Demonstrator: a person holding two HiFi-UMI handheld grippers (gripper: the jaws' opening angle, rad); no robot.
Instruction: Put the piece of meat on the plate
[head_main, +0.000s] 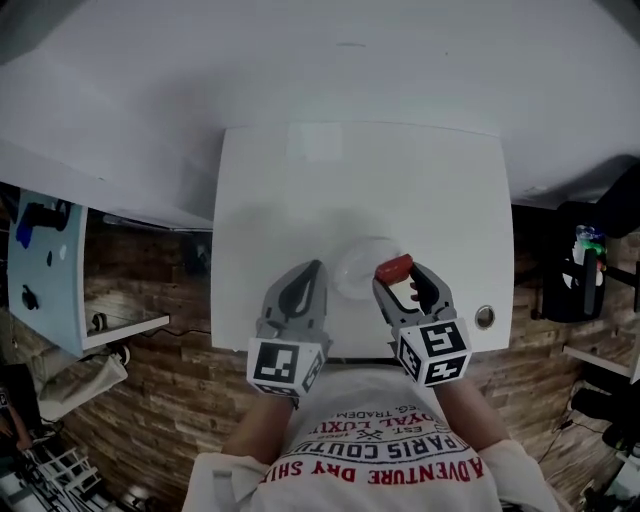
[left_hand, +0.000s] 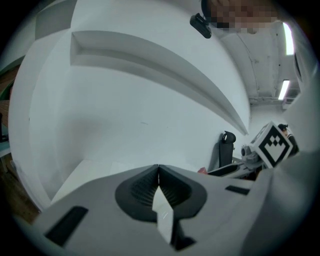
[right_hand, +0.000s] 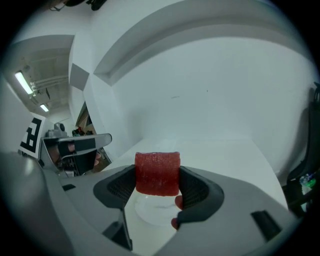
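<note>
A red block of meat (right_hand: 157, 173) is clamped between the pads of my right gripper (right_hand: 157, 180), which is shut on it. In the head view the meat (head_main: 393, 268) hangs at the right rim of a clear round plate (head_main: 358, 268) on the white table (head_main: 300, 200). The plate (right_hand: 155, 212) shows below the meat in the right gripper view. My left gripper (head_main: 312, 272) rests left of the plate, its jaws pressed together with nothing between them (left_hand: 158, 172).
A small round metal fitting (head_main: 484, 317) sits near the table's front right corner. A dark stand with a bottle (head_main: 585, 262) is off the table's right side. A pale blue shelf unit (head_main: 45, 270) stands to the left. The person's shirt fills the bottom.
</note>
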